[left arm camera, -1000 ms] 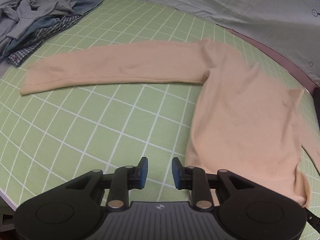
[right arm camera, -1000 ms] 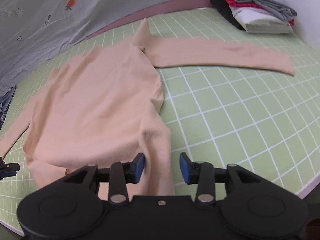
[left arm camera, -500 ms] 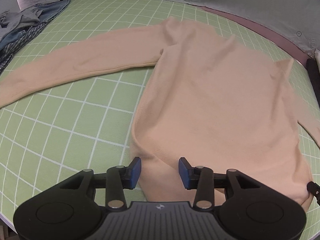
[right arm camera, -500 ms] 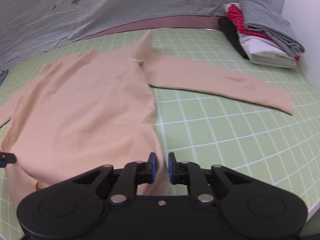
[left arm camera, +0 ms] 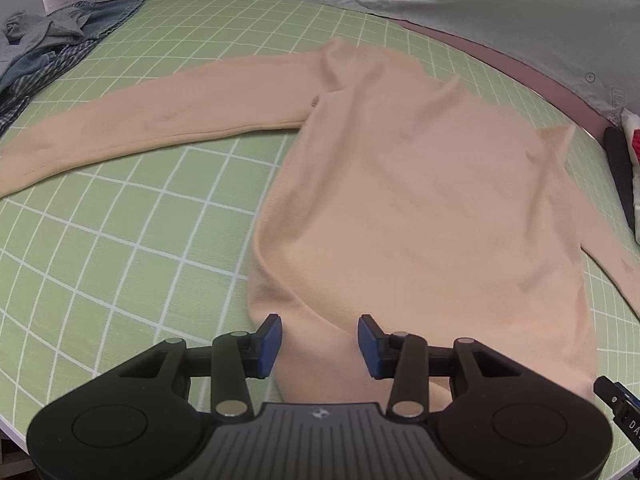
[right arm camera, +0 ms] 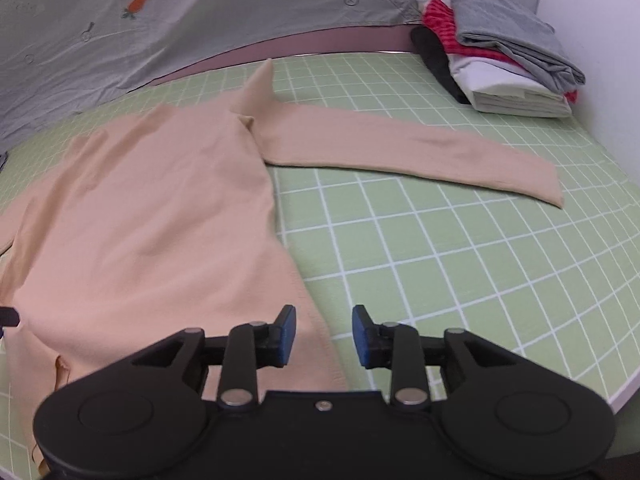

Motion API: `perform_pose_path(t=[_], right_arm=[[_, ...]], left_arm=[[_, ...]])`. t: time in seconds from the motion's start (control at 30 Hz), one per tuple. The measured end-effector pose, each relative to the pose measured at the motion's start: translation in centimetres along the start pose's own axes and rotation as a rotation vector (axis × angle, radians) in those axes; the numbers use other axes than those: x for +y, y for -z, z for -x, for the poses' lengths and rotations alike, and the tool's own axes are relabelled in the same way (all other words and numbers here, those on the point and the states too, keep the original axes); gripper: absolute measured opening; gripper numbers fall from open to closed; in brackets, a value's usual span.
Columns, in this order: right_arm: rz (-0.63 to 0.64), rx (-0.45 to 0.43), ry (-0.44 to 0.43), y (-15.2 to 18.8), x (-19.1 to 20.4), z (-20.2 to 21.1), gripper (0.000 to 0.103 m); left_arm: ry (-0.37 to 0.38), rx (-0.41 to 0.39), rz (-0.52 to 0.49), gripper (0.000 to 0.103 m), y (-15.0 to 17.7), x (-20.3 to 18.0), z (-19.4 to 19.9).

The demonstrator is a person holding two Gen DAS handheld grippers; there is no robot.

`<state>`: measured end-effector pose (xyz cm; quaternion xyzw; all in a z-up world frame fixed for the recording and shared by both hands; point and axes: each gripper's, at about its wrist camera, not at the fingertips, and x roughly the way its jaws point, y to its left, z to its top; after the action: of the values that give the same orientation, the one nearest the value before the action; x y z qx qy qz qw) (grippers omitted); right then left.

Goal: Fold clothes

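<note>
A peach long-sleeved top (left arm camera: 420, 208) lies flat on the green grid mat (left arm camera: 100, 240), both sleeves spread out to the sides. It also shows in the right wrist view (right arm camera: 152, 220). My left gripper (left arm camera: 319, 344) is open over the top's near left hem corner, fabric lying between the blue pads. My right gripper (right arm camera: 324, 336) is open at the near right hem edge, with the cloth's edge under the left pad (right arm camera: 286, 334). Neither gripper holds anything.
A heap of unfolded blue and grey clothes (left arm camera: 52, 48) lies at the far left. A stack of folded clothes (right arm camera: 504, 68) sits at the far right by the wall. A grey carrot-print sheet (right arm camera: 160, 12) borders the back. The mat's near edge is close.
The left gripper moved right from bare mat onto the hem and opened wider. The right gripper closed on the hem edge half a second ago and has now opened again.
</note>
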<state>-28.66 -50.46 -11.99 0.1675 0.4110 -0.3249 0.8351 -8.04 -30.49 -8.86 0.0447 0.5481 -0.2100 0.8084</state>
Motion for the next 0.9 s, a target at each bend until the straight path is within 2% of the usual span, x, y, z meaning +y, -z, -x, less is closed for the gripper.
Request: perform_pose_path(t=[0.1,0.17,0.43,0.57,0.6,0.67,0.7,0.73,0.77,0.8,0.83,0.9], right_arm=[[0.052,0.024,-0.025,0.5,0.9,-0.3,0.045],[0.076,0.038,-0.039,0.7,1.1,-0.6,0.047],[0.105,0.081,-0.079,1.3,0.1,-1.6,0.055],[0.097,0.072,-0.086,1.6,-0.2,-1.6,0.059],[0.094,0.069,-0.085,1.7,-0.2,-1.6,0.06],[0.088,0.062,-0.078,1.9,-0.1,-1.5,0.062],[0.083,0.059,-0.073,2.0,-0.1,-1.4,0.064],[0.078,0.058,-0.069,2.2,0.0,-1.4,0.065],[0.074,0.055,-0.065,2.3,0.0,-1.3,0.066],[0.07,0.051,-0.061,2.5,0.1,-1.2,0.067],[0.066,0.047,-0.056,2.6,0.1,-1.1,0.068],[0.055,0.043,-0.047,2.8,0.2,-1.0,0.068]], left_arm=[[0.011,0.01,-0.021,0.046,1.1,-1.3,-0.1],[0.018,0.009,-0.02,0.056,2.1,-1.9,0.0],[-0.005,-0.024,-0.017,0.079,4.5,-3.5,0.2],[-0.043,-0.041,-0.095,0.08,5.7,-4.3,0.4],[-0.055,-0.048,-0.13,0.079,6.0,-4.5,0.3],[-0.106,-0.076,-0.199,0.06,6.7,-4.8,0.6],[-0.109,-0.082,-0.198,0.056,6.8,-4.3,0.8],[-0.109,-0.087,-0.191,0.044,6.8,-3.8,1.1],[-0.109,-0.092,-0.184,0.027,6.8,-3.4,1.3],[-0.11,-0.09,-0.159,0.019,6.4,-2.7,1.5],[-0.097,-0.085,-0.116,0.015,6.0,-1.6,1.6],[-0.095,-0.078,-0.057,0.015,6.1,0.2,2.1]])
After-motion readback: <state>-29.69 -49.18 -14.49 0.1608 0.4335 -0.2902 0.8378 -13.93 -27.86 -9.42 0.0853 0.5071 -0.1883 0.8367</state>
